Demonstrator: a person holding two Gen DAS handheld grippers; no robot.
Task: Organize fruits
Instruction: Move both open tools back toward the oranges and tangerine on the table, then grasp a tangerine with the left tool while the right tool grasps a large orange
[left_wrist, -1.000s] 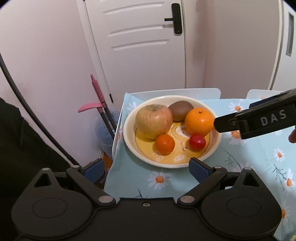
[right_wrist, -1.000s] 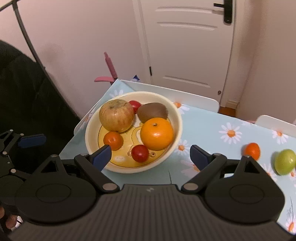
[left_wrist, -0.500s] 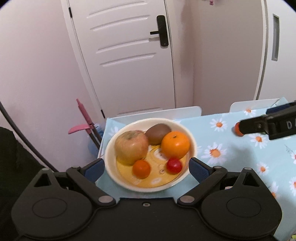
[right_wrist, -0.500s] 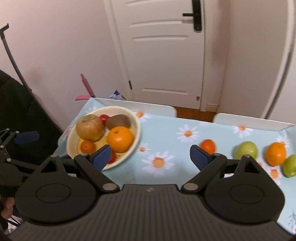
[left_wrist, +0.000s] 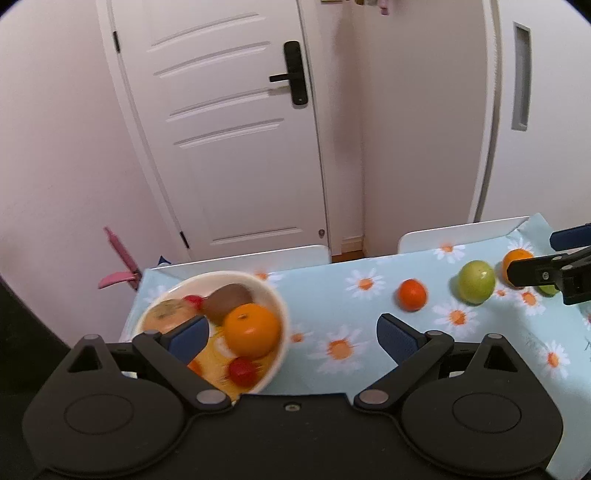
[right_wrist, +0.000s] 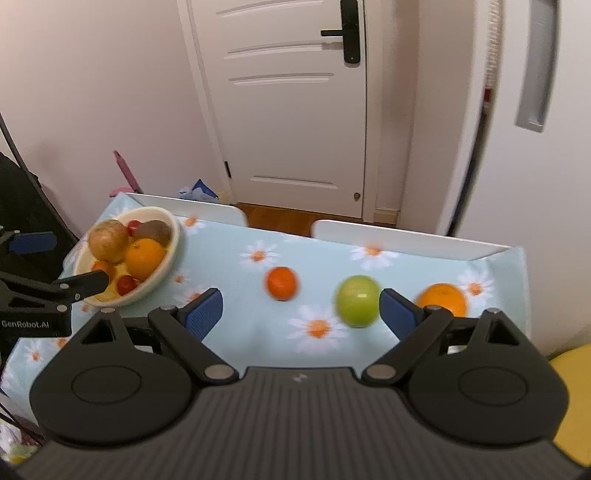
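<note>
Both claws are hanging wide open and empty over the desk (right_wrist: 229, 266) in its daisy-print blue cloth. The right claw (right_wrist: 301, 308) is lining up on the loose round green apple (right_wrist: 357, 301), lying between a small tangerine (right_wrist: 282, 283) and a larger orange (right_wrist: 441, 297). Next it probably needs lowering around the smooth, roll-prone apple. The left claw (left_wrist: 291, 332) is hovering by the cream ceramic bowl (left_wrist: 275, 295), already holding fruit.

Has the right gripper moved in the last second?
Yes. The right gripper swung right along the table: the bowl, which sat between its fingers a second ago, is now far left, and the green apple sits ahead.
</note>
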